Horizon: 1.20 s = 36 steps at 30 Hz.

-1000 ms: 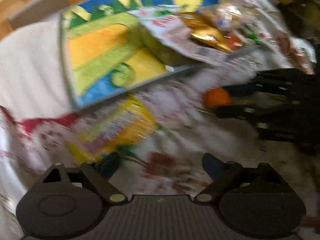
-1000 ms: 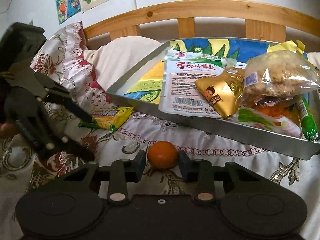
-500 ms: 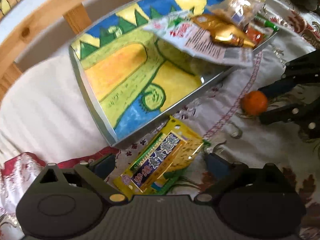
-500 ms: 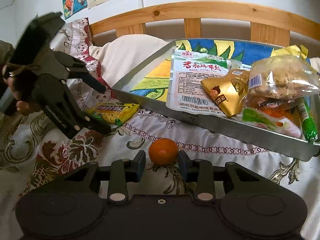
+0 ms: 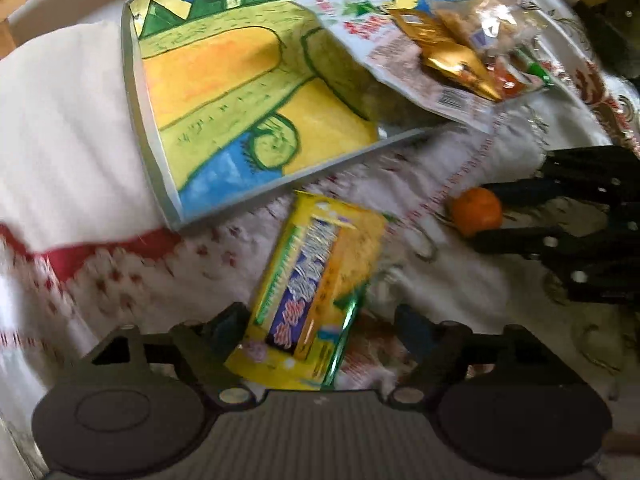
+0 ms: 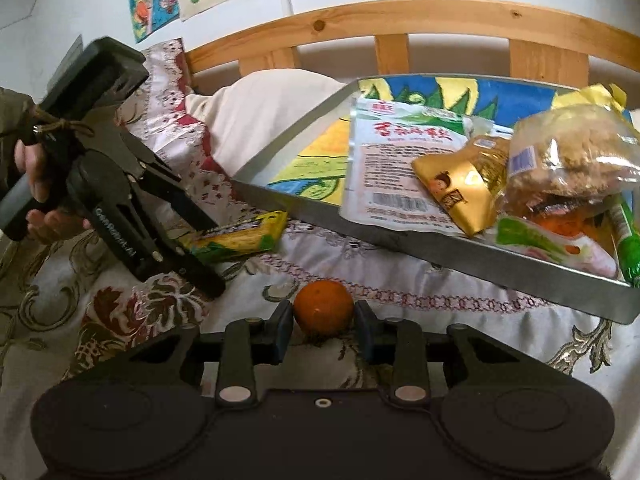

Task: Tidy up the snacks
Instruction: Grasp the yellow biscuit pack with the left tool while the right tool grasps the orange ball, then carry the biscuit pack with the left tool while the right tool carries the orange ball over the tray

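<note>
1. While I hold both grippers over the embroidered bedspread (image 6: 420, 276), the metal tray (image 6: 460, 252) with the painted bottom is my landmark; it lies tilted, one end on a cream pillow (image 6: 256, 108).
2. My left gripper (image 5: 320, 320) points steeply down just in front of the tray's near edge. Its jaws have just been closing, but they are still wide. The yellow snack packet (image 5: 316, 292) lies between them on the bedspread; the left finger seems to be at the packet's edge, the right finger is clearly apart from it.
3. My right gripper (image 6: 323, 334) is in front of the tray's long side. Its jaws are narrow, with a small orange (image 6: 324, 308) between the blue pads; whether the pads really press on it, I cannot tell.
4. Inside the tray, at its far right end, I see a white noodle-type packet (image 6: 396, 168), a golden packet (image 6: 456, 188), a clear bag of brown snacks (image 6: 572, 152) and a green stick (image 6: 628, 240), all piled together.
5. A wooden headboard (image 6: 400, 24) stands behind the tray.
</note>
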Available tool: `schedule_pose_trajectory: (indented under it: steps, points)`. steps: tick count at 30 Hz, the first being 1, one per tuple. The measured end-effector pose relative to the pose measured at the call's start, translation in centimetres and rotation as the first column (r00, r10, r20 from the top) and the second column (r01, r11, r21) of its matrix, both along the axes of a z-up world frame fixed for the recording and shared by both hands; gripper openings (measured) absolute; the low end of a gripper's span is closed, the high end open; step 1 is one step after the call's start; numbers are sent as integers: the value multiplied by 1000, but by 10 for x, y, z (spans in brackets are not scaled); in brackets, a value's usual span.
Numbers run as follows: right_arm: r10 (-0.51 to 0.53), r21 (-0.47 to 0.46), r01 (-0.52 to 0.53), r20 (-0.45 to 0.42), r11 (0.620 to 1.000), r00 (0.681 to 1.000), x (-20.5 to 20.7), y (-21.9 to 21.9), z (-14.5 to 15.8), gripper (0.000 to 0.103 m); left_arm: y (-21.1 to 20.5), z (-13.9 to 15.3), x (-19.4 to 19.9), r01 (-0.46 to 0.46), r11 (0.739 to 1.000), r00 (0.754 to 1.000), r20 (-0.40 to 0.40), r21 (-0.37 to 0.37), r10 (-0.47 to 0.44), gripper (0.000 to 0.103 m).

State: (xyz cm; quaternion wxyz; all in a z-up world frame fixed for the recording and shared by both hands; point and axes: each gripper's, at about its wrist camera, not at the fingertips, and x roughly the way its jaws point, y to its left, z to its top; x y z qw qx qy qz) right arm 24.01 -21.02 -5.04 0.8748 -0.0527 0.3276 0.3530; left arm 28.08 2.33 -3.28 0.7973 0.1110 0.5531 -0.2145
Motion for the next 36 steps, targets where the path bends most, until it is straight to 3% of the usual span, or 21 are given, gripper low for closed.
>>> schedule_pose_trajectory:
  steps: [2,5,8,12,15,20,22,26,31,36]
  points:
    - [11,-6,-11,4,1000,1000,-4,1,2,35,-4,3,-11,1,1000,1000,-5,-18,-1,80]
    - [21,-21,-21,15,1000,1000,-10,2,6,35,-10,4,-21,3,1000,999,48,14,-3,83]
    - [24,-34,-23,26,999,999,-14,2,7,35,-10,4,-14,-35,999,996,90,42,31,85]
    - [14,-44,-13,25,999,1000,-12,3,2,36,-11,4,0,-87,996,993,85,16,85,84]
    - [3,-25,-3,6,1000,1000,-7,4,-2,38,-14,5,0,-92,996,992,85,9,90,77]
    - [-4,-12,4,-3,1000,1000,-3,4,-4,38,-29,7,-8,-128,992,989,77,13,127,54]
    - [-10,-13,10,-3,1000,1000,-3,5,-4,36,-35,8,-13,-151,988,986,73,10,150,52]
    - [-14,-30,15,21,999,1000,-7,6,-2,35,-43,15,-30,-217,976,974,59,-9,217,52]
    - [-2,-34,4,57,999,998,-17,4,8,35,-46,24,-52,-347,938,938,13,-17,347,52]
    - [-17,-7,18,106,1000,994,-27,-8,30,35,-44,49,-63,-365,928,929,36,-73,368,52]
